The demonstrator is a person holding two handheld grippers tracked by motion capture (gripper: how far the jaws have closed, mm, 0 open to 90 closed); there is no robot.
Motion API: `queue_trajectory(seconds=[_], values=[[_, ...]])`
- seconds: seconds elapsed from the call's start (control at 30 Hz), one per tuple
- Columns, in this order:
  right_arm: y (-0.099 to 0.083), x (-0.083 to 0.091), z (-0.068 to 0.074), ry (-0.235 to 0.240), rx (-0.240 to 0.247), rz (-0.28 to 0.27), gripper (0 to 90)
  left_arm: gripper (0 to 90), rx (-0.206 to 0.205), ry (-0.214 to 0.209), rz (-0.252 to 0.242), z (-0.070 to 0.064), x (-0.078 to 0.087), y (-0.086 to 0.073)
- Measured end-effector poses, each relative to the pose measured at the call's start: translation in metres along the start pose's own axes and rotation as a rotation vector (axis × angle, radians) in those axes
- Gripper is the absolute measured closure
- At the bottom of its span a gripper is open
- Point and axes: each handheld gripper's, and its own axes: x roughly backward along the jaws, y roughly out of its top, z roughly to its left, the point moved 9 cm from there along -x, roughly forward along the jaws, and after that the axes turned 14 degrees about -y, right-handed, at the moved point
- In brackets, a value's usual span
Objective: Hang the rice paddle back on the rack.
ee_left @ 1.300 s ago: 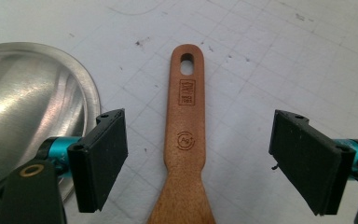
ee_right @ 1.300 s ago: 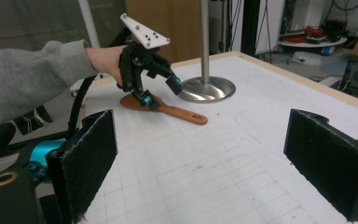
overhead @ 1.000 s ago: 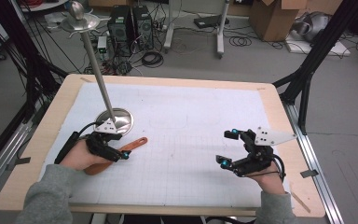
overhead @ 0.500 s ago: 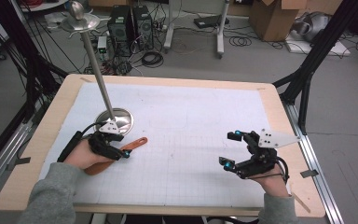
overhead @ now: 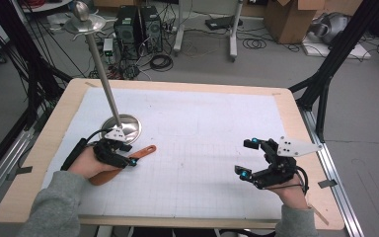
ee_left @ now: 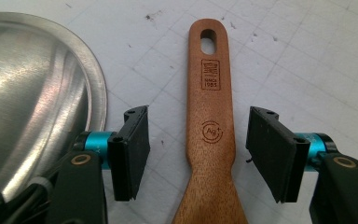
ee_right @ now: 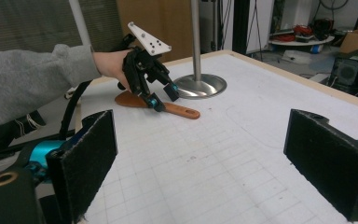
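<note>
Spatula (ee_left: 210,135) | flat on white gridded mat (overhead: 202,128) | wooden-rimmed table (overhead: 296,123)

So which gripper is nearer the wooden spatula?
Left. The left gripper is over the spatula, open jaws either side of its handle, not touching. The right gripper is open, far across the table from it.

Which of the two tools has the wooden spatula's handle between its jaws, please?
The left tool: its open jaws straddle the wooden spatula beside the metal stand base. The right tool hovers apart, open.
</note>
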Motion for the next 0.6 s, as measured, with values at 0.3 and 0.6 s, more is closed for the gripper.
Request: queue_trajectory(seconds=[0.3, 0.6], values=[[-0.0006, -0.0001, 0.0005, 0.003, 0.0, 0.001, 8.4, 44.3, 0.0, 0.0, 0.0, -0.0013, -0.0003, 0.0002], [0.0013, 0.0024, 0.0007, 0.025, -0.016, -0.021, 8.4, 54.9, 0.006, -0.003, 0.004, -0.0021, 0.0012, -0.0002]])
